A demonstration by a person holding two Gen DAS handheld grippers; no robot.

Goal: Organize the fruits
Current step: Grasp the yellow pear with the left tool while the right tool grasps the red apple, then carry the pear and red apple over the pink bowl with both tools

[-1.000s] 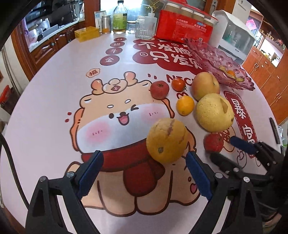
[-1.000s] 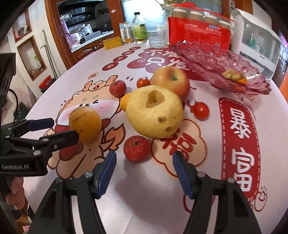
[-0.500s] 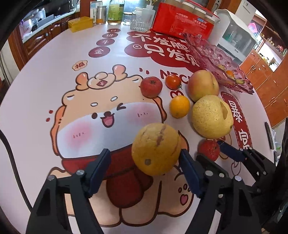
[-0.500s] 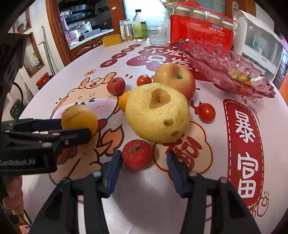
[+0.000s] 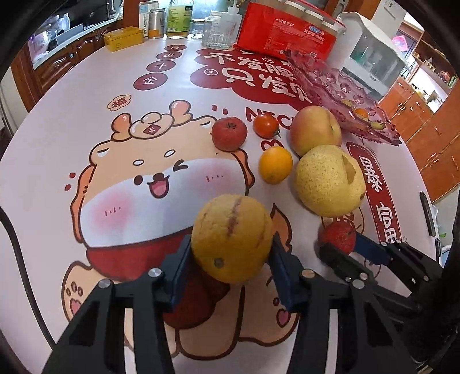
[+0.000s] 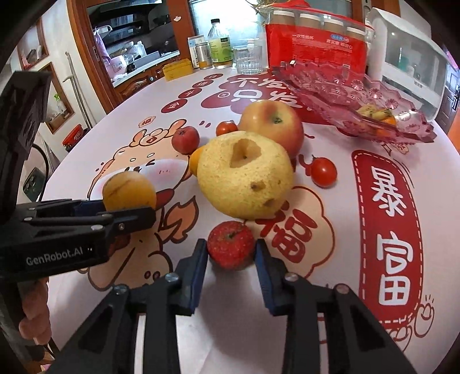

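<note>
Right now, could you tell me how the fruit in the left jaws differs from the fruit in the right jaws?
The scarred yellow fruit is larger and dull yellow; the small red fruit is much smaller and bright red. The yellow one sits beside the cartoon face, the red one just below the big pear. Both are round, each between closing jaws.

Kitchen with reddish-brown wooden cabinets (image 5: 431, 126), a bright window (image 6: 230, 17) behind a tabletop (image 5: 86, 95) under a cartoon-printed cloth.

Scarred yellow fruit (image 5: 232, 238) lifted; small red fruit (image 6: 231, 244) on table.
</note>
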